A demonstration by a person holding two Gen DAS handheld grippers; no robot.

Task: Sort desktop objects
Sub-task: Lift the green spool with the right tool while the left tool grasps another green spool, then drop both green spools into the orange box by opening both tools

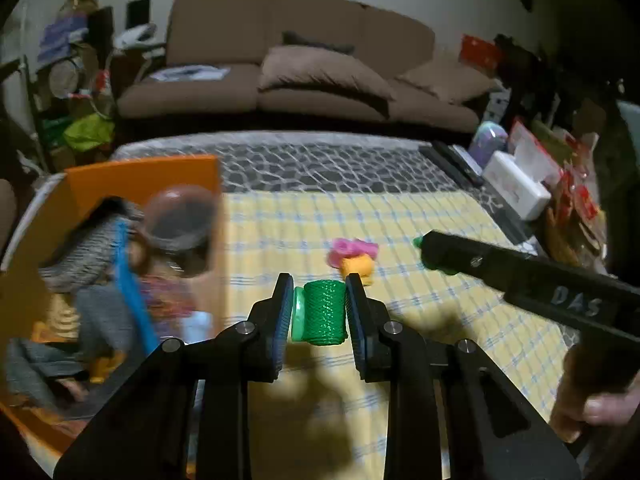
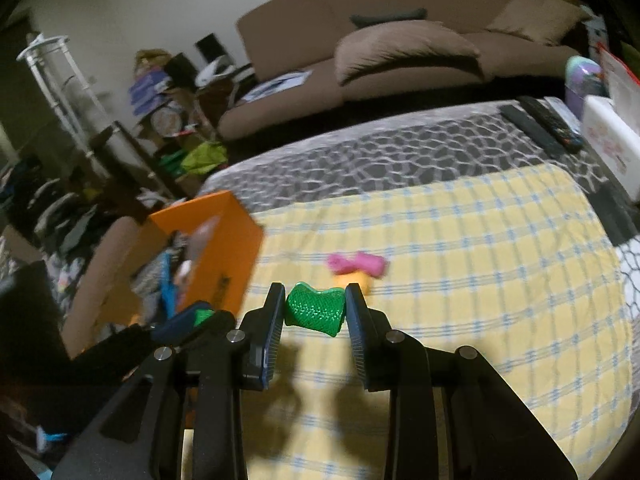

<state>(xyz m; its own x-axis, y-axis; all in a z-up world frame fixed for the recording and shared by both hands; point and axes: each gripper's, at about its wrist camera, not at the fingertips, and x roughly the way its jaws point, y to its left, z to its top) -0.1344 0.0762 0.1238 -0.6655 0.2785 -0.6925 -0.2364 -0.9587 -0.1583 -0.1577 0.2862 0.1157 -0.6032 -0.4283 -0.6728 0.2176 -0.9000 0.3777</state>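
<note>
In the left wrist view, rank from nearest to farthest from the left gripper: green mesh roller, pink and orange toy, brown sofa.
1. Green mesh roller, between the left gripper fingers.
2. Pink and orange toy, just beyond on the yellow cloth.
3. Brown sofa, against the back wall.

We can read only one marking: pale handwritten capitals that look like "DAS" on the black body of the right hand-held gripper [image 1: 430,254], which reaches in from the right edge of the left wrist view. The lettering is smeared, so we are unsure of it. The white box [image 2: 610,148] at the far right of the bed carries reddish print, and the orange box [image 2: 224,248] shows a small dark mark low on its side, but we cannot make out either.
</note>
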